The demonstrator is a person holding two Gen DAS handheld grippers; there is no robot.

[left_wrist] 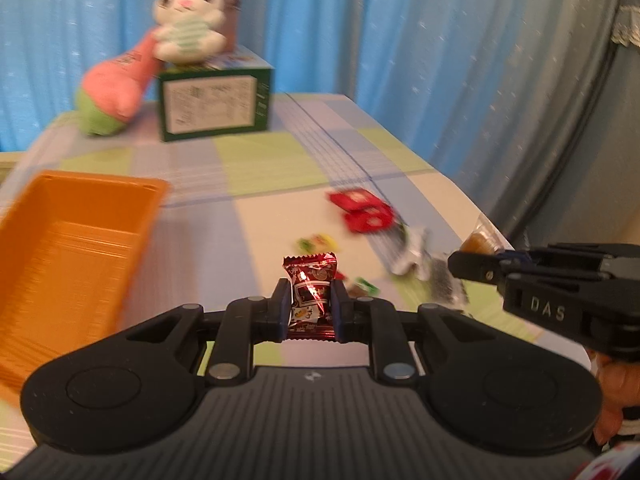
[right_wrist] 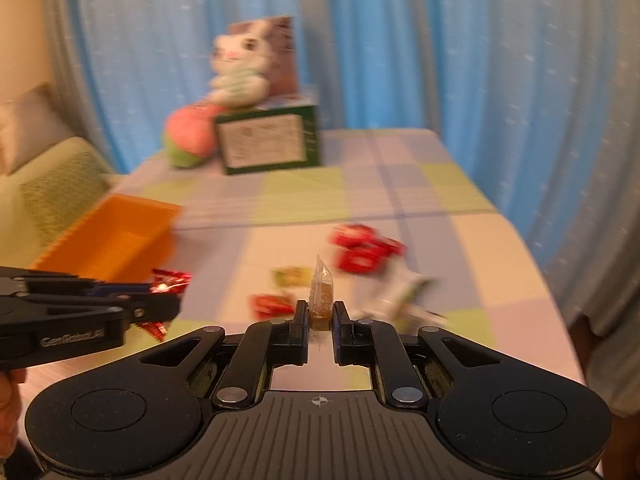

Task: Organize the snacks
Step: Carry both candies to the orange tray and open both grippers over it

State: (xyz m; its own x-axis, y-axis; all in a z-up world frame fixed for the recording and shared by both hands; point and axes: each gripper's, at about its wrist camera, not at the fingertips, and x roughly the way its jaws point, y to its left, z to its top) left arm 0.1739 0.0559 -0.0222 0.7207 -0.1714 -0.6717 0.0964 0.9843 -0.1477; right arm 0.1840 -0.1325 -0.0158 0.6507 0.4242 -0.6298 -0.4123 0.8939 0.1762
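The orange bin (left_wrist: pixel 76 248) sits empty while the left gripper (left_wrist: pixel 311 300) pinches a red candy (left_wrist: pixel 310 280) and the right gripper (right_wrist: pixel 320 312) a clear-wrapped brown sweet (right_wrist: pixel 321 300).

2 grippers (left_wrist: pixel 310 304) (right_wrist: pixel 320 320), 2 plush toys (left_wrist: pixel 188 20), 1 orange tray (left_wrist: pixel 100 188), 1 green box (left_wrist: pixel 212 108).

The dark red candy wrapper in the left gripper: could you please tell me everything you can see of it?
The dark red candy wrapper is a small, shiny foil packet with crimped, zigzag ends and pale printed figures, too blurred to read. It stands roughly upright, pinched at its sides between the fingers of the left gripper, its top sticking out above them. It is held off the table, just right of the orange bin. Nothing else touches it.
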